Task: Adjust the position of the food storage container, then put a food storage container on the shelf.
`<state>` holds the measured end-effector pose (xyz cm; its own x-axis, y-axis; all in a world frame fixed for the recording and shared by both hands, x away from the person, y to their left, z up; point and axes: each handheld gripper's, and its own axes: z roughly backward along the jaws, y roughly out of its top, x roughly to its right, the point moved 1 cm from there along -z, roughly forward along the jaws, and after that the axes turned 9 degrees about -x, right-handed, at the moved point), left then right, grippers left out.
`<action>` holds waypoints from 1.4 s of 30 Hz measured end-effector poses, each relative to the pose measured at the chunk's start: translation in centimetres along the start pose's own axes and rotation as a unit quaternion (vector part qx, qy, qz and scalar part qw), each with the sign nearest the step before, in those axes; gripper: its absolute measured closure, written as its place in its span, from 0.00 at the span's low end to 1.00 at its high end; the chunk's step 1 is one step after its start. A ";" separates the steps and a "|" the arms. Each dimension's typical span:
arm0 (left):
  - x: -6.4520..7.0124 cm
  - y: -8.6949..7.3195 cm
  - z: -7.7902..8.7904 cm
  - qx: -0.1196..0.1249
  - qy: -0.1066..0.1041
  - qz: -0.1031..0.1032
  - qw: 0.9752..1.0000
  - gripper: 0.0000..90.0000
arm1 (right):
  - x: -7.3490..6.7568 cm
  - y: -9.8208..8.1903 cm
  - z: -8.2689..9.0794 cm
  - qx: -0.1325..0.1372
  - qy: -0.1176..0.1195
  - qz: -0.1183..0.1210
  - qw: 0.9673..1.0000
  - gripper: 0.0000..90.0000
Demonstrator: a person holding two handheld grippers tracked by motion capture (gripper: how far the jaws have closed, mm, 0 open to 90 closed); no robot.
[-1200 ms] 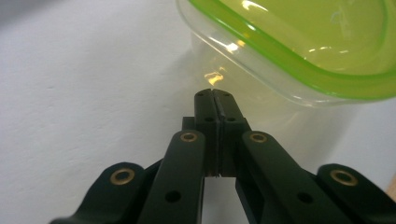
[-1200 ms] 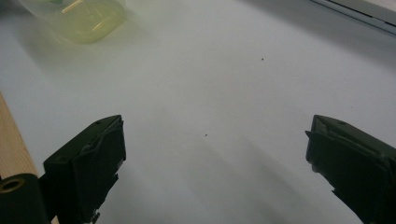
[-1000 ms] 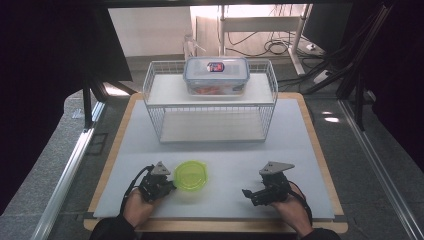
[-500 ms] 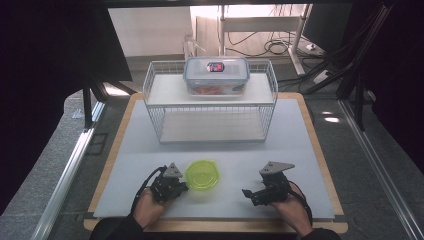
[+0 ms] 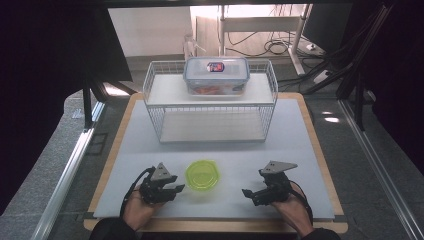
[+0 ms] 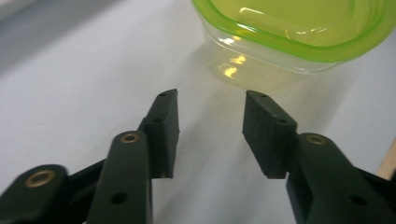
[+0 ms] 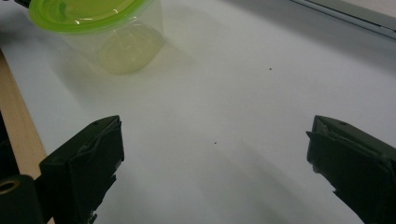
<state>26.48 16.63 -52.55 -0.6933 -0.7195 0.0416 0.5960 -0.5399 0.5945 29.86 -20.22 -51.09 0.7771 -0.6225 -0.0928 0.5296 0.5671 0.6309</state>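
Note:
A clear tub with a lime-green lid (image 5: pixel 202 175) stands on the white mat (image 5: pixel 300 145) near the front edge, between my two grippers. My left gripper (image 5: pixel 178 190) sits just left of it, pointing at it. In the left gripper view the tub (image 6: pixel 299 32) lies a short way beyond the gripper (image 6: pixel 210 100), whose jaws have just been opening and hold nothing. My right gripper (image 5: pixel 248 194) rests to the tub's right, open wide. The right gripper view shows its jaws (image 7: pixel 215 135) spread over bare mat, with the tub (image 7: pixel 102 23) at the upper left.
A white wire rack (image 5: pixel 210 107) stands at the back of the mat. On its upper shelf sits a clear lidded box (image 5: pixel 216 75) with something orange inside. The mat lies on a wooden board (image 5: pixel 320 150); cables and dark frames surround the table.
The green-lidded tub shifted to the right with my left gripper against it. The left gripper has since opened and drawn back a little to the left. The right hand stayed still.

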 end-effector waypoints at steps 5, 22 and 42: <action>-0.1 -0.8 1.2 0.027 0.010 0.000 1.000 0.42 | 0.0 0.1 0.1 0.005 0.008 -0.006 1.000 0.03; -0.4 -2.6 2.1 0.060 0.005 0.012 0.998 0.17 | -0.1 0.4 0.2 0.031 0.002 -0.016 0.999 0.03; -0.5 -2.6 1.6 0.048 0.002 0.010 0.999 0.10 | -0.5 3.8 -1.0 0.027 0.048 -0.048 0.997 0.17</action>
<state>24.63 19.14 -52.81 -0.6793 -0.7321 0.0517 0.5684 -0.4802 0.6681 31.80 -17.27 -49.42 0.7544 -0.6165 -0.2253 0.5850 0.4759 0.6568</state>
